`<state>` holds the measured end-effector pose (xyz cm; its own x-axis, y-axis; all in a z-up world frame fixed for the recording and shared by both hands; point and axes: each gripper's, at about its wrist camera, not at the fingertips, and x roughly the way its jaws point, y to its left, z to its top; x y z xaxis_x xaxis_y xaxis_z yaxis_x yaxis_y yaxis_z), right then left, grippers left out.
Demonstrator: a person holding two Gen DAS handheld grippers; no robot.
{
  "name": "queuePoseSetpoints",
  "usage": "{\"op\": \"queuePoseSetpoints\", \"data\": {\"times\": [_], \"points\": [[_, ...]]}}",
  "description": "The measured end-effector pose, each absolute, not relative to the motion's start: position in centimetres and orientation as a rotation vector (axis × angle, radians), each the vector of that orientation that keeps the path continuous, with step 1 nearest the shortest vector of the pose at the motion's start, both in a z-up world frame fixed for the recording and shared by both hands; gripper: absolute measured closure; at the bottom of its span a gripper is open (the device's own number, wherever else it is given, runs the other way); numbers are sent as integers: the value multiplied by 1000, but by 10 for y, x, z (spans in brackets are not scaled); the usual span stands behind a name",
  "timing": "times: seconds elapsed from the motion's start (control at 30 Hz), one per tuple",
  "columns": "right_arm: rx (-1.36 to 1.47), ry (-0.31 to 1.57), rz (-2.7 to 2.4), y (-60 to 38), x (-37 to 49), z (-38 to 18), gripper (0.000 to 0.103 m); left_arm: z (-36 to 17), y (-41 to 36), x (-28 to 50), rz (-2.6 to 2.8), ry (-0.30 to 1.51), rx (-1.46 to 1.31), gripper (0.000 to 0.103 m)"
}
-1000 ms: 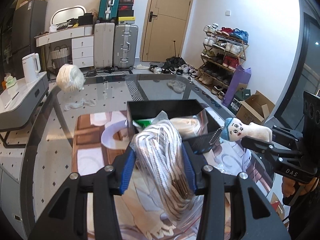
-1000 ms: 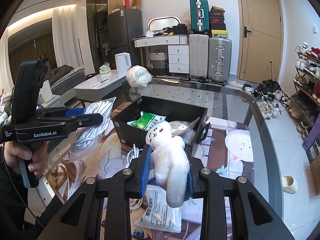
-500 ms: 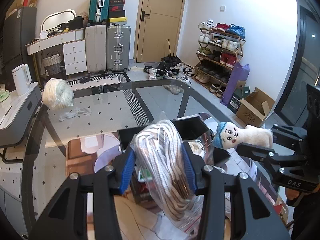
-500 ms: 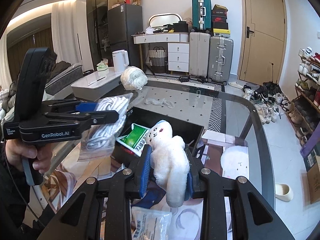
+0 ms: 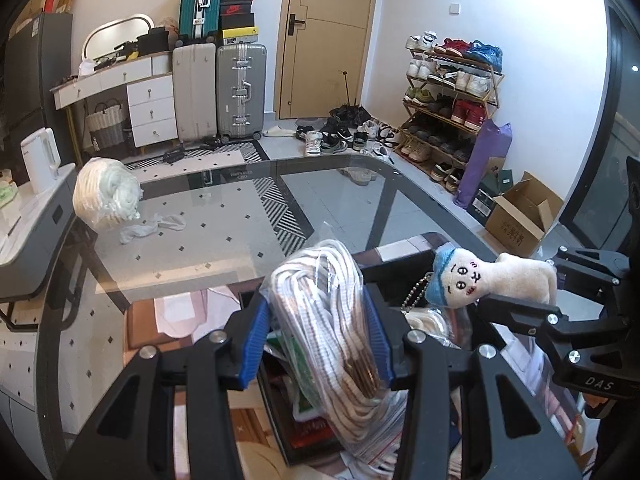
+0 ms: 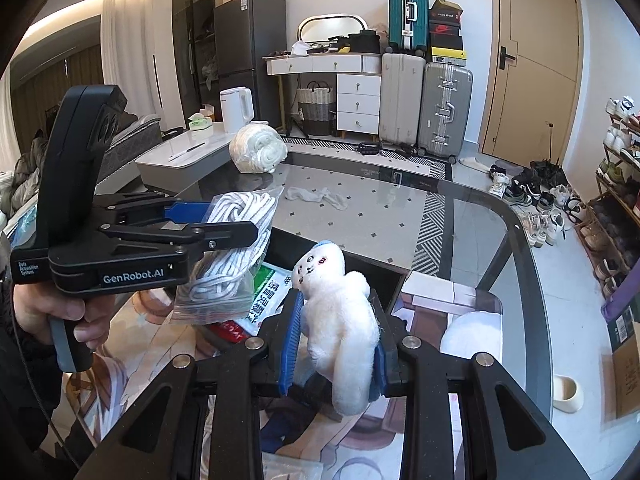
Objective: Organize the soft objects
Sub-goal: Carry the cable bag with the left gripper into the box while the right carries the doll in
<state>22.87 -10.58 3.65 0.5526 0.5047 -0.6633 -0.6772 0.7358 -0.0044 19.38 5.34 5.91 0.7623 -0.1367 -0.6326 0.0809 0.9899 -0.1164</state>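
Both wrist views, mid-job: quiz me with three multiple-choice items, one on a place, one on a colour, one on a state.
1. Where does the white wrapped bundle sit?
A. On the far end of the glass table
B. Inside the black bin
C. On the shoe rack

2. What colour is the plush doll's cap?
A. Red
B. Blue
C. Green

3. What is the state of the left gripper?
A. Open and empty
B. Shut on the plush doll
C. Shut on the bagged rope

Answers:
1. A: the bundle rests on the glass at the far end, beyond the bin.
2. B: a light blue cap tops the doll's head in both views.
3. C: its blue-padded jaws press both sides of the rope bag, while the right gripper holds the doll.
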Motion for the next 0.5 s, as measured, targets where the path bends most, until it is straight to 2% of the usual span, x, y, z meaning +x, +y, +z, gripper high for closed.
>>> {"op": "queuePoseSetpoints", "data": {"times": [0.5], "points": [[-348, 749, 714, -88, 252, 11, 73, 28, 36, 209, -163, 763, 1, 59]]}}
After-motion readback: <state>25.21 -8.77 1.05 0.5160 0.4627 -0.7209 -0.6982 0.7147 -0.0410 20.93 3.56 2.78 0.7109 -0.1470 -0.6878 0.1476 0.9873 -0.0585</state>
